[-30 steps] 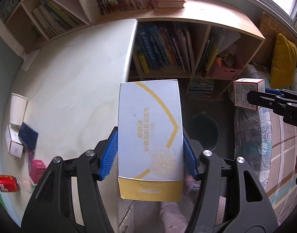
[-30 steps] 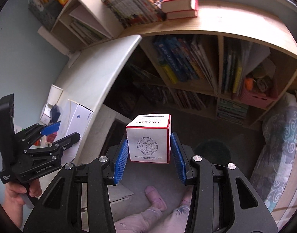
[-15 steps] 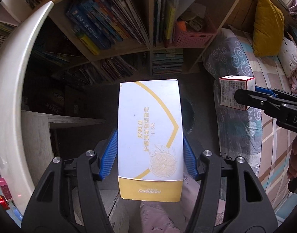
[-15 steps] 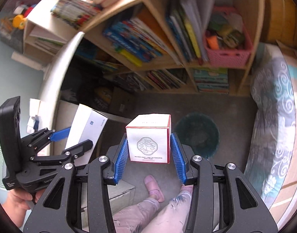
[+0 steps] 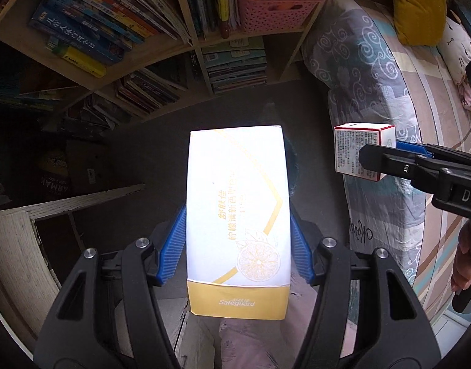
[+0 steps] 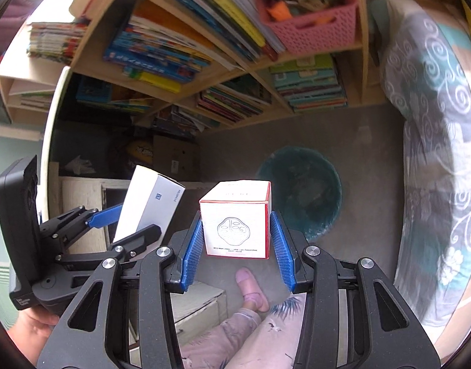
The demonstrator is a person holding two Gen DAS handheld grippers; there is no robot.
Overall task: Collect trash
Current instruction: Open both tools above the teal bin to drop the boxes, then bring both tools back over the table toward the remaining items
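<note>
Grey carpet [image 6: 352, 141] covered the floor beneath us, hemmed by a wooden bookshelf [image 5: 186, 46] and a bed under a swirl-patterned quilt [image 5: 367, 61]; nearest to our left camera, the left gripper [image 5: 238, 243] pointed down, its blue pads [image 5: 174, 246] pressed against both long sides of a tall white and yellow soap box [image 5: 238, 215], so that we held it upright and clear of the floor; past the box's far end only a dark sliver of the bin showed in that view; off to the right we saw the right gripper [image 5: 386, 160] from the side, clamped on a small white cube box with red edges [image 5: 361, 150]; from our right camera the same right gripper [image 6: 237, 243] had its blue pads touching the cube box [image 6: 235, 221] on either side, a narrow hold on a small thing; below it we could see a slippered foot [image 6: 251, 289] and patterned trousers [image 6: 251, 338]; the left gripper [image 6: 124, 224] stood to the left with the soap box [image 6: 149, 203] tilted in its grip, a hand [image 6: 32, 332] around its handle; beyond the cube box, a round dark teal bin [image 6: 309, 181] sat on the carpet; farther still, the shelves held rows of books [image 6: 161, 58] and a pink basket [image 6: 315, 27].
</note>
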